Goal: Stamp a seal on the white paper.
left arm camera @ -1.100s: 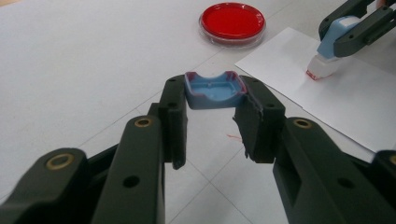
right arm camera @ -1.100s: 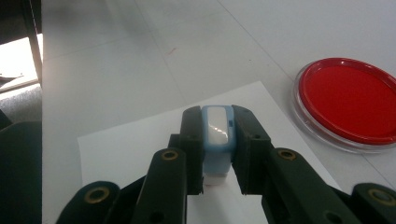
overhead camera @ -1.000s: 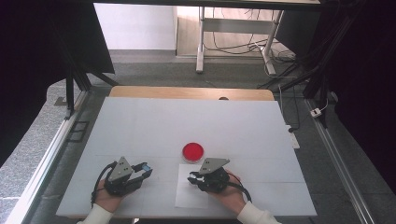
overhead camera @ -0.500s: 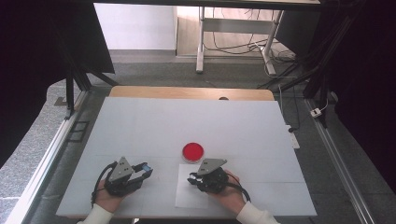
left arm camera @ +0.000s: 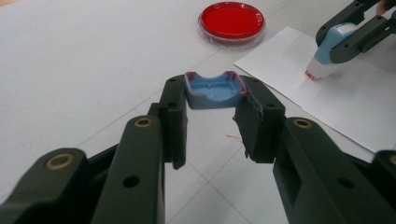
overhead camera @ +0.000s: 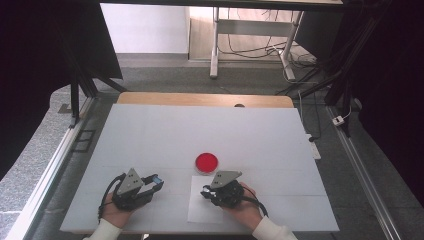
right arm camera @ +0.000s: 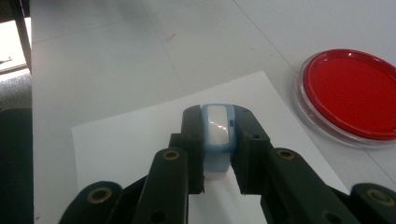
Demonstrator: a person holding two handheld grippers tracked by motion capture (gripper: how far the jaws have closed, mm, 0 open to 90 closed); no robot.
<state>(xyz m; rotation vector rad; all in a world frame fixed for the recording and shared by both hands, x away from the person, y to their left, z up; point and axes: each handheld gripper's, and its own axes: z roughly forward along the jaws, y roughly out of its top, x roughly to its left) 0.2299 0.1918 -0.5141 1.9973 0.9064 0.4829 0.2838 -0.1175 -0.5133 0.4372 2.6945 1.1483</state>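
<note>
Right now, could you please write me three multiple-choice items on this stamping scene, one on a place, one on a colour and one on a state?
1. Where does the stamp press down?
A. on the sheet of paper
B. in the red ink pad
C. on bare table

2. What colour is the ink pad?
A. green
B. red
C. black

3. What state is the left claw in?
A. open and empty
B. shut on the paper
C. shut on the blue cap

Answers:
1 A, the left gripper view shows the stamp's red tip on the white sheet.
2 B, the round pad is bright red in every view.
3 C, its jaws pinch the cap from both sides; the right claw holds the stamp.
</note>
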